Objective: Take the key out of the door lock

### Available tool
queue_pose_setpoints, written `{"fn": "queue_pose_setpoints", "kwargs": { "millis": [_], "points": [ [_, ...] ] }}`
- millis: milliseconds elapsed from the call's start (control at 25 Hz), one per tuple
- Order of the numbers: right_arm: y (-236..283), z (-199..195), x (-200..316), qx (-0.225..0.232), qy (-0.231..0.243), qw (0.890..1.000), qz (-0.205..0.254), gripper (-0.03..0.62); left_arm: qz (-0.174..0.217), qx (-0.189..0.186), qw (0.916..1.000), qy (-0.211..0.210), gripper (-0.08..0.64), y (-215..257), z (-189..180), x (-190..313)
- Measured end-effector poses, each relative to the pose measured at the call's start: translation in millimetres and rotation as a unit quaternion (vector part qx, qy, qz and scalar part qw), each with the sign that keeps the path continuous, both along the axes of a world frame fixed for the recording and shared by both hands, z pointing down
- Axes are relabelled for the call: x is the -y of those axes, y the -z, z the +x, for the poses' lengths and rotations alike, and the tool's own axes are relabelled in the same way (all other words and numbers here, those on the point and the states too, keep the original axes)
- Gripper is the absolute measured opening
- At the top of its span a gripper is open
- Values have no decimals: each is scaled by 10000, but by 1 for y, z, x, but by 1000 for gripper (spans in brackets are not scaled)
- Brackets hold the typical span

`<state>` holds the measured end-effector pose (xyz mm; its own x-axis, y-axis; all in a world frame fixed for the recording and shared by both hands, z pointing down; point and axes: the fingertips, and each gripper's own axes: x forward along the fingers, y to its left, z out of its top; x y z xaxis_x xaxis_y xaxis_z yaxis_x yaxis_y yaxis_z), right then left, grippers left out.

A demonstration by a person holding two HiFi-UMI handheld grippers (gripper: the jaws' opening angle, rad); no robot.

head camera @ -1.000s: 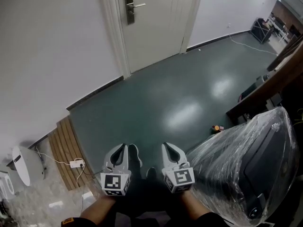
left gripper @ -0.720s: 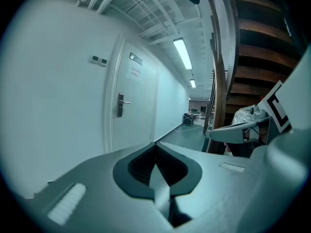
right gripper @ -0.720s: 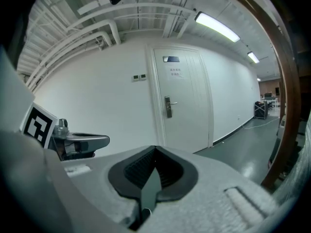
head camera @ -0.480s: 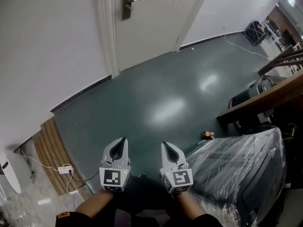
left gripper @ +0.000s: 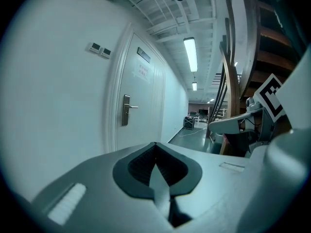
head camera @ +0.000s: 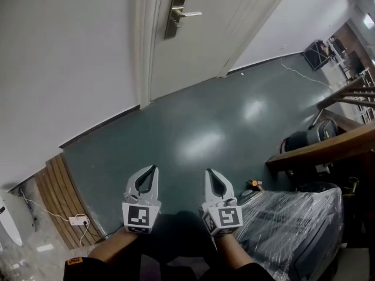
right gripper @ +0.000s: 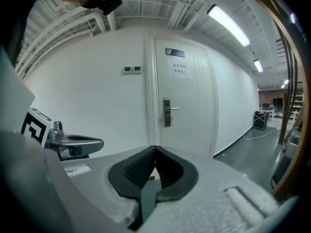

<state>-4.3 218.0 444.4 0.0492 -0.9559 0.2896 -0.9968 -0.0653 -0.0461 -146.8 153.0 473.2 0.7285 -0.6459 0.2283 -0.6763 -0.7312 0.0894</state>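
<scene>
Far left: ribbed wooden slats point(head camera: 55, 198) against the white wall point(head camera: 64, 57), with a small white plug block point(head camera: 77, 220) on its cable. Up top, a pale panelled door point(head camera: 193, 51) with a tall brushed-metal lock plate point(head camera: 177, 13) and a slim lever handle point(head camera: 192, 14); key too small to make out there. Down low, over the glossy dark-green floor point(head camera: 199, 122): left hand-held gripper point(head camera: 154, 170), curved grey jaws pressed together, pinching nothing. Just beside it, right hand-held gripper point(head camera: 208, 172), likewise closed and empty, well apart from the door. Far right, a bulky dark shape in crinkled clear plastic wrap point(head camera: 293, 227) below a brown wooden beam point(head camera: 328, 148).
</scene>
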Motion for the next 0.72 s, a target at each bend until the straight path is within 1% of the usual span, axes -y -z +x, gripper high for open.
{"fn": "queue_pose_setpoints", "kwargs": {
  "millis": [200, 320, 440, 600, 720],
  "points": [
    [4, 3, 44, -68, 123, 9999, 6, -8, 1, 45, 9997, 226, 16, -2, -8, 38],
    [7, 6, 72, -80, 280, 9995, 80, -7, -26, -33, 9988, 497, 15, -1, -13, 61],
    [5, 15, 104, -23, 463, 9988, 141, -8, 46, -26, 9969, 789, 15, 2, -13, 87],
    [-5, 36, 151, 163, 755, 9969, 180, -8, 102, 81, 9928, 1195, 15, 0, 0, 128],
    [-14, 62, 186, 351, 957, 9947, 145, -8, 120, 183, 9893, 1445, 16, 3, 21, 157]
  ]
}}
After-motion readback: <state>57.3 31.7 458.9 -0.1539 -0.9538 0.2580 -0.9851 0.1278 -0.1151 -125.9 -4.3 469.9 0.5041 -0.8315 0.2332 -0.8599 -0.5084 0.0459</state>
